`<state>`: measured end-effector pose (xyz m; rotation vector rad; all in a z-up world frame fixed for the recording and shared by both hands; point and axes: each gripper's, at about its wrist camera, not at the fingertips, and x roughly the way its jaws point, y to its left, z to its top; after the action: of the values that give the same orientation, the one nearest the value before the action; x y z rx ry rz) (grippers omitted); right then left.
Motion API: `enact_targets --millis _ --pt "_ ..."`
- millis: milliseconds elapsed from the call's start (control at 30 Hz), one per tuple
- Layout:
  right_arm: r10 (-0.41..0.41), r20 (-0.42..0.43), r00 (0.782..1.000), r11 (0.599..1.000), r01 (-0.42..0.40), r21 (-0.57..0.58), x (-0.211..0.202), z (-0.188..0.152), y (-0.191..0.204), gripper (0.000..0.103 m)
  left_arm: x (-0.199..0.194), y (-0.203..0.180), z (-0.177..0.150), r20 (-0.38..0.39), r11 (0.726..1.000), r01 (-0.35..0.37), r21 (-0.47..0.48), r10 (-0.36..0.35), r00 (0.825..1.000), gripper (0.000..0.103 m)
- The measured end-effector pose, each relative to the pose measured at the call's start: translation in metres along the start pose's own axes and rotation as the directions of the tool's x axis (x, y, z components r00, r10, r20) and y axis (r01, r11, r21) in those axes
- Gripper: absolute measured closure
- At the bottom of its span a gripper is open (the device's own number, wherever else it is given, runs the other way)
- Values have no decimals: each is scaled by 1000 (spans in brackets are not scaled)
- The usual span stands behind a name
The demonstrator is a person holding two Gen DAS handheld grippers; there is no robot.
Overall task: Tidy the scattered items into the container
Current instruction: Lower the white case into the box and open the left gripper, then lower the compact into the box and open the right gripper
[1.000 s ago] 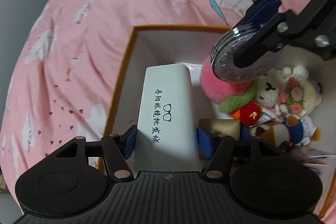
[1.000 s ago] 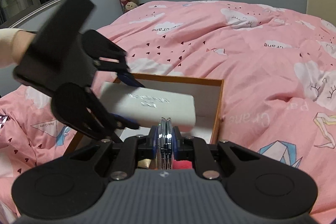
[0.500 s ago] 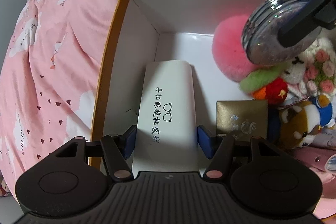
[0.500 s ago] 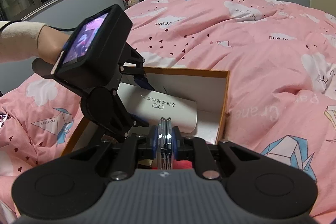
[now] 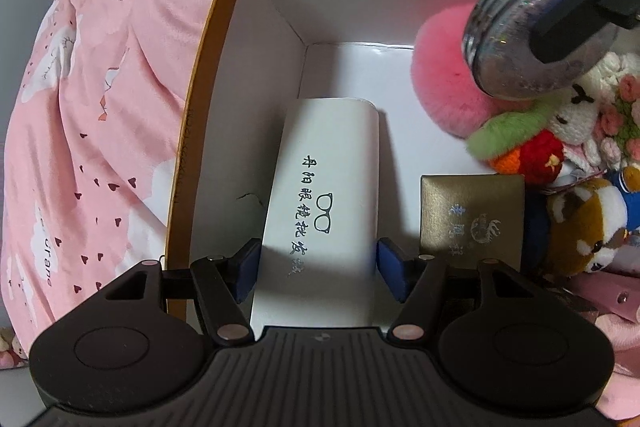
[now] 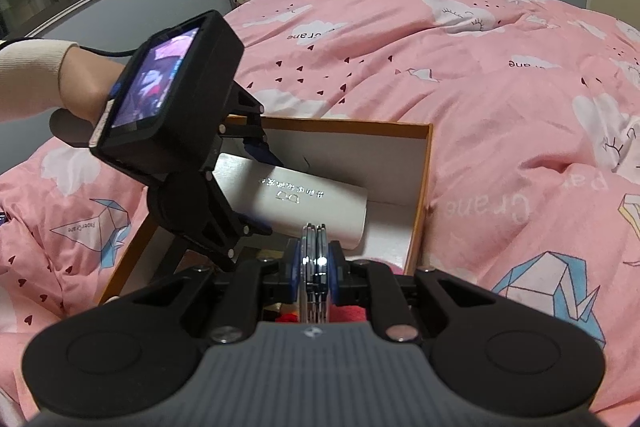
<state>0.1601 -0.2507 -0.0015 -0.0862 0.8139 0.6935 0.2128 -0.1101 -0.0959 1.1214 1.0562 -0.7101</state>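
Note:
An orange-rimmed box (image 5: 208, 39) with white inside walls sits on the pink bedspread; it also shows in the right wrist view (image 6: 422, 187). My left gripper (image 5: 318, 267) holds a white glasses case (image 5: 332, 195) with black print, low inside the box at its left side; the case also shows in the right wrist view (image 6: 304, 203). My right gripper (image 6: 315, 267) is shut on a round glittery compact (image 6: 315, 259), edge-on. In the left wrist view the compact (image 5: 536, 39) hangs over the box's right part, above a pink pom-pom (image 5: 444, 83).
The box also holds a gold booklet (image 5: 472, 215), a red and green knitted toy (image 5: 532, 151), a white knitted animal (image 5: 580, 107) and a brown plush (image 5: 588, 231). Pink bedspread (image 6: 500, 107) surrounds the box. A grey wall and a door stand behind the bed.
My left gripper has carried the glasses case down into the box. My right gripper with the compact has stayed over the box's right side.

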Motion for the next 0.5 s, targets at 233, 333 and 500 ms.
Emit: enact_targets --millis 233,333,500 --pt "-12 -8 1000 1000 12 -8 2 1 2 88 -11 2 -4 14 1000 -27 1 27 1000 29" --pt "-8 -10 1000 1000 8 -10 3 1 4 88 -19 7 -8 36 999 -25 -33 26 999 29" --pt "29 -14 999 999 -29 14 7 3 5 88 -53 16 -21 124 987 -13 -158 33 992 29"
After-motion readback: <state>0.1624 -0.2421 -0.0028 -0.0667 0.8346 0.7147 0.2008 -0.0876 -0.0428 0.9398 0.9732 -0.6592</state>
